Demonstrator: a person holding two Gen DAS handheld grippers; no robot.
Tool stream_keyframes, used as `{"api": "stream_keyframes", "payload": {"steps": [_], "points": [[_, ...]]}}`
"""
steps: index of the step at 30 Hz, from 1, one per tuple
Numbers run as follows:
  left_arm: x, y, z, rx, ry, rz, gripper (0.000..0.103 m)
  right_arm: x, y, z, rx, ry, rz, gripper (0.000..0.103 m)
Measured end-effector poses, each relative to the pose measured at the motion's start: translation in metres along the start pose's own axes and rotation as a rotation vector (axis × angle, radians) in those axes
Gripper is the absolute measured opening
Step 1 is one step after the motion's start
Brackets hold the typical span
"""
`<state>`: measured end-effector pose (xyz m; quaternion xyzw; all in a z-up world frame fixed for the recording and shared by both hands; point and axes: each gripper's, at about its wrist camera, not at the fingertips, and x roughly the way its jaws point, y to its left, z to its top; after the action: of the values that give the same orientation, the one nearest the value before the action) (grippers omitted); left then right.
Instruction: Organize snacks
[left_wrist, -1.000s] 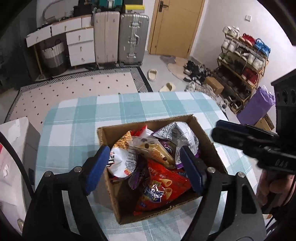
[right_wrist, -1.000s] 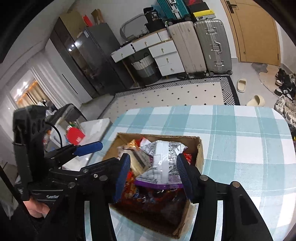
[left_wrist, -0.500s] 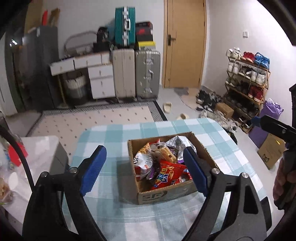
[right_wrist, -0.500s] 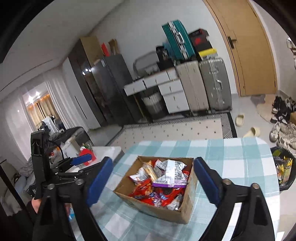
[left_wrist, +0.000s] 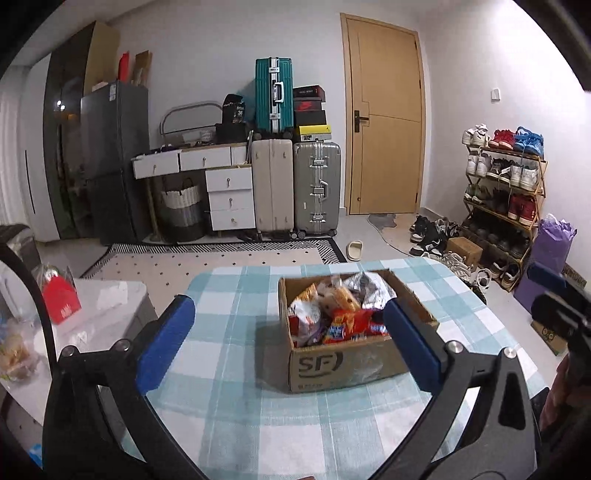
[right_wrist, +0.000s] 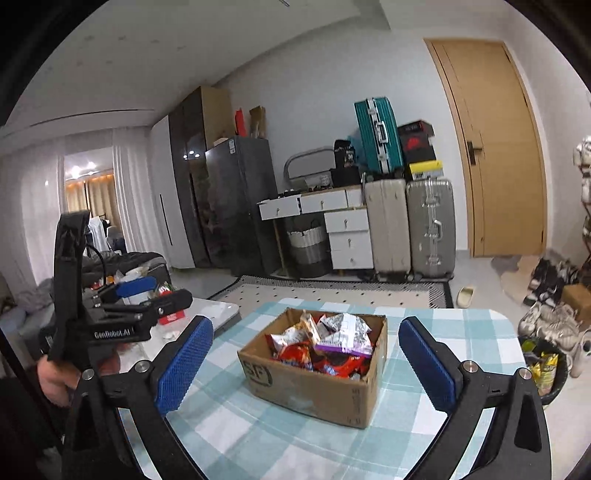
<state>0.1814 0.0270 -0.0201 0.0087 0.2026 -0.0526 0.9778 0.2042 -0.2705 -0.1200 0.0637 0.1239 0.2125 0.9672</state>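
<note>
A brown cardboard box (left_wrist: 343, 365) marked SF stands on the table with the teal checked cloth (left_wrist: 236, 325). It is full of snack bags (left_wrist: 332, 314), red, orange, white and silver-purple. It also shows in the right wrist view (right_wrist: 314, 387) with its snack bags (right_wrist: 325, 343). My left gripper (left_wrist: 291, 332) is open and empty, held back from the box on its near left. My right gripper (right_wrist: 306, 358) is open and empty, held back from the box on its near right. The left gripper also shows in the right wrist view (right_wrist: 147, 291).
A white side table (left_wrist: 107, 299) with a red packet (left_wrist: 61, 299) stands left of the table. Suitcases (left_wrist: 295, 188), white drawers (left_wrist: 229, 195) and a fridge (left_wrist: 110, 162) line the far wall. A shoe rack (left_wrist: 502, 192) is at the right. A bin (right_wrist: 546, 365) sits on the floor.
Both grippers have pulled up and back from just over the box, so it now looks small and far. Both have stayed open and empty.
</note>
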Motion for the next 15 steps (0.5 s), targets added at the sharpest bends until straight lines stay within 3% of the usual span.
{"api": "stream_keyframes", "payload": {"steps": [9,15], "points": [[0.014,0.025,-0.058,-0.128,0.032,0.044,0.102,0.0,-0.006,-0.065,0.052,0.028,-0.057,0.102],[0.026,0.029,-0.087,-0.15,0.025,0.061,0.102,0.006,-0.007,-0.097,0.015,0.066,-0.111,0.102]]}}
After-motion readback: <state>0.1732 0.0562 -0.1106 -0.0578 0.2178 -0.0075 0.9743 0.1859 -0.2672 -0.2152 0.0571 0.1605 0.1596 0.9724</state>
